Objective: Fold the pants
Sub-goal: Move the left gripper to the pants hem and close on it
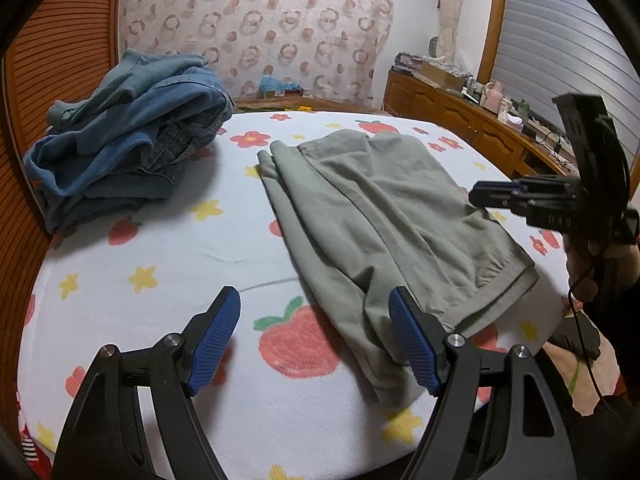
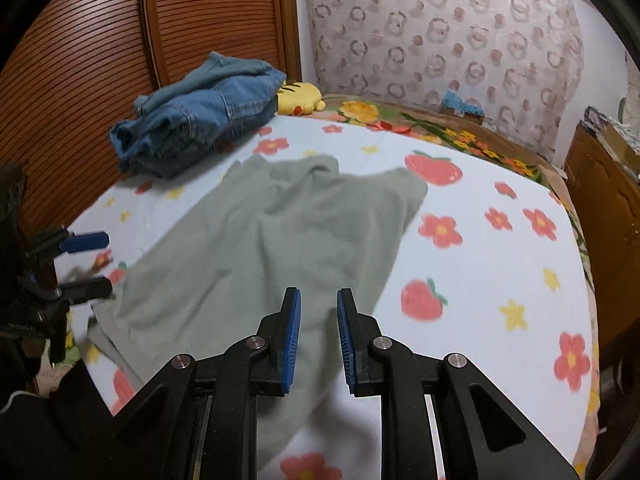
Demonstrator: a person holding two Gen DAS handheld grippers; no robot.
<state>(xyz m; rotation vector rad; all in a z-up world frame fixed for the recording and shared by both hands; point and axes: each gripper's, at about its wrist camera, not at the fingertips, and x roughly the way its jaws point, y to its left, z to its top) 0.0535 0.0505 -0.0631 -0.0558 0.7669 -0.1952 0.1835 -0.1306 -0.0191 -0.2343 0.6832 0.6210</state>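
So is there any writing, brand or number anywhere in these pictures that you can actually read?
"DAS": raised letters on the black body of the right gripper, seen from the left wrist; they may be cut off.
Boxes on the wooden dresser: print too small and blurred to read.
Green pants: no label shows.

Hardly any writing could be read. The black body of the right gripper (image 1: 476, 196), seen from the left wrist camera, carried pale raised letters that looked like "DAS", though the start of the word was cut off. The boxes and bottles on the wooden dresser (image 1: 460, 108) were too small to read.
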